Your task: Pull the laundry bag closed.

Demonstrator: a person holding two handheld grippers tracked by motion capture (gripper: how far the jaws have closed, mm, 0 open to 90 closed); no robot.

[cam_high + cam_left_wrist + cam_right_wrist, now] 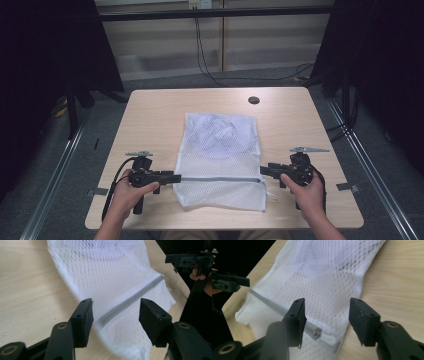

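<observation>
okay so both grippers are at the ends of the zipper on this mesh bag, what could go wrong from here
1. The left hand-held gripper is open around the zipper end; closing may catch loose mesh instead.
2. The zipper pull sits by one jaw of the open right hand-held gripper, not centred; a grasp could slip off it.
3. The mesh bag lies loose on the table near its front edge; pulling one end could drag or bunch it rather than open it.
</observation>
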